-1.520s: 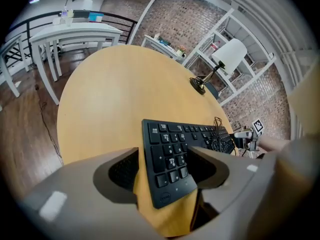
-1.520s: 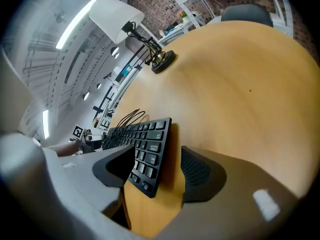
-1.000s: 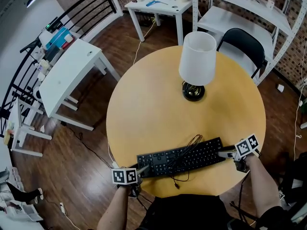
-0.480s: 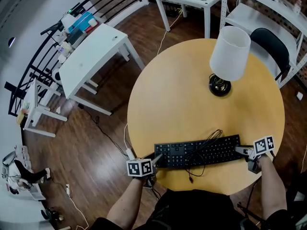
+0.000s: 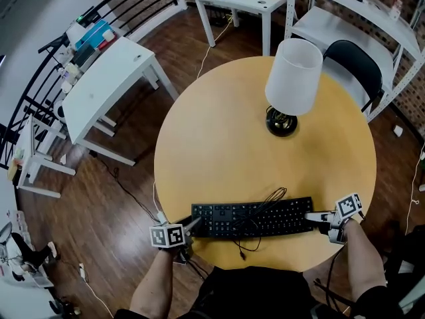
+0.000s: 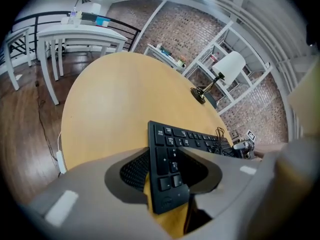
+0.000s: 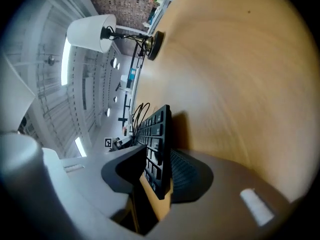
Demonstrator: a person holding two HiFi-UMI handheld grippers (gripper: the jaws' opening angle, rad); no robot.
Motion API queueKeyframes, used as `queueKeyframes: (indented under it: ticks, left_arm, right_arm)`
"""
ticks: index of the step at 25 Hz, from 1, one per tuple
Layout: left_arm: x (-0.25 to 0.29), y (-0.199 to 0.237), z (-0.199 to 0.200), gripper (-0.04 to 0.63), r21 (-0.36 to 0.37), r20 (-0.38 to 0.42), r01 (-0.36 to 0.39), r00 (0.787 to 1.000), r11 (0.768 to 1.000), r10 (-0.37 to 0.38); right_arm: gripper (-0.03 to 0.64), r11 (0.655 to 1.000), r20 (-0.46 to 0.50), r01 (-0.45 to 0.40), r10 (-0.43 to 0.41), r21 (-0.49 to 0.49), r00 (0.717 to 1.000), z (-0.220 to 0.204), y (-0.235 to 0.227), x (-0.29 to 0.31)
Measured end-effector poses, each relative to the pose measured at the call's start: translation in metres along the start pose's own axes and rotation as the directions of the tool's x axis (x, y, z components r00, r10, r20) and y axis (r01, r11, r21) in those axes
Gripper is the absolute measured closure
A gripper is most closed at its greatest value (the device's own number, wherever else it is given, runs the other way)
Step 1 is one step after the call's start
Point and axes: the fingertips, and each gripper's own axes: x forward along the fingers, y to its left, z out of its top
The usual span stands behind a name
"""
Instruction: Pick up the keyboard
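Note:
A black keyboard lies across the near part of the round wooden table, with its cable coiled on top of the keys. My left gripper is at the keyboard's left end. In the left gripper view the keyboard's end sits between the closing jaws of the left gripper, and the pads press on it. My right gripper is at the right end. In the right gripper view the keyboard's end stands edge-on inside the right gripper, whose jaws are opening a little while the pads touch it.
A white-shaded lamp on a black base stands on the far right part of the table. A black chair and white shelving are behind it, with white desks to the left. The table's front edge is just below the keyboard.
Both grippers have stayed at the keyboard's ends. The keyboard has turned from slanted to nearly level across the picture, and the head view has swung sideways.

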Motion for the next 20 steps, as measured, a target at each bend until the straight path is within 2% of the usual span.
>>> queueKeyframes:
  ticks: [2, 4, 10, 12, 15, 17, 18, 20]
  left_arm:
    - [-0.001, 0.0, 0.001, 0.422, 0.001, -0.008, 0.007, 1.0, 1.0, -0.007]
    - [-0.001, -0.002, 0.003, 0.423, 0.009, -0.018, 0.009, 1.0, 1.0, -0.008]
    - [0.0, -0.003, 0.003, 0.42, 0.018, -0.002, 0.007, 1.0, 1.0, -0.007]
    - [-0.002, 0.0, 0.004, 0.419, 0.021, 0.001, 0.011, 1.0, 1.0, -0.011]
    - [-0.002, 0.001, 0.005, 0.416, 0.0, 0.008, 0.024, 1.0, 1.0, -0.024]
    - [-0.001, -0.005, 0.005, 0.414, -0.006, 0.005, 0.051, 0.999, 0.999, -0.05]
    - [0.001, -0.009, 0.005, 0.414, 0.0, 0.0, 0.062, 0.998, 0.998, -0.062]
    - [0.005, -0.012, 0.003, 0.413, 0.009, -0.003, 0.056, 0.998, 0.998, -0.056]
  right_arm:
    - [0.498, 1.0, 0.014, -0.016, 0.016, 0.02, 1.0, 0.001, 0.0, -0.001]
    - [0.495, 1.0, -0.023, -0.028, 0.028, 0.01, 0.999, 0.002, 0.0, -0.003]
    - [0.518, 0.993, -0.075, -0.082, 0.089, 0.089, 0.993, -0.011, 0.002, -0.008]
    - [0.525, 0.988, -0.08, -0.121, 0.129, 0.091, 0.988, -0.014, 0.005, -0.009]
    - [0.539, 0.968, -0.041, -0.236, 0.24, 0.081, 0.97, -0.006, 0.02, -0.015]
    - [0.537, 0.957, -0.09, -0.288, 0.288, 0.011, 0.953, -0.007, 0.033, -0.007]
    - [0.532, 0.958, -0.148, -0.279, 0.268, -0.061, 0.952, -0.011, 0.039, 0.005]
    - [0.526, 0.955, -0.212, -0.201, 0.154, -0.219, 0.965, -0.013, 0.039, 0.023]
